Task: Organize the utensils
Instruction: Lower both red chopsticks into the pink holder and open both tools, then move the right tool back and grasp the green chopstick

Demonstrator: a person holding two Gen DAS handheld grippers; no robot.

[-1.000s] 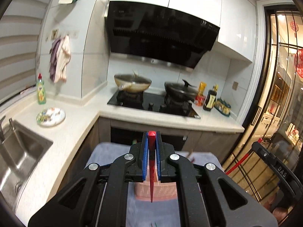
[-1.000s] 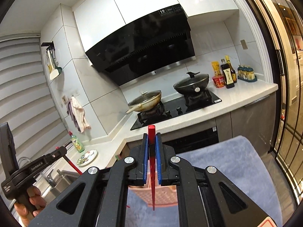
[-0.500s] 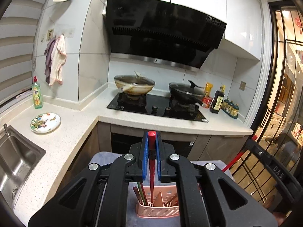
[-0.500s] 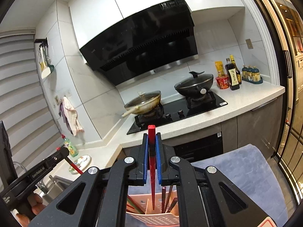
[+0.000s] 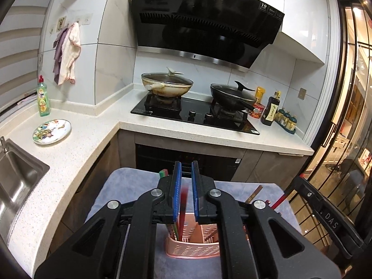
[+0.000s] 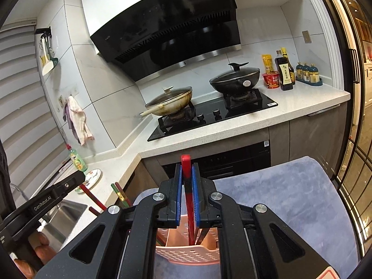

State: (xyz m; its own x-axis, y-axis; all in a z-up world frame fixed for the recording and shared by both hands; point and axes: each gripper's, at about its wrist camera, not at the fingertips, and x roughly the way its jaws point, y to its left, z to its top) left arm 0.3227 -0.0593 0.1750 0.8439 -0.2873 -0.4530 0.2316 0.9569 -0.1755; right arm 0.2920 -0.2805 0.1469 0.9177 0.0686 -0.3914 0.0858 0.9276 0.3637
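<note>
My left gripper [image 5: 185, 194] has just been opening, its jaws apart around a blurred red chopstick [image 5: 184, 200] above the pink utensil basket [image 5: 193, 247] at bottom centre, while my right gripper [image 6: 187, 193] clamps another red chopstick [image 6: 188, 200].

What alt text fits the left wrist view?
The left gripper, its jaws just opening, has a blurred red chopstick loose between them above a pink perforated basket that holds other chopsticks, on a grey-blue cloth. Behind is a kitchen counter with a hob.
</note>
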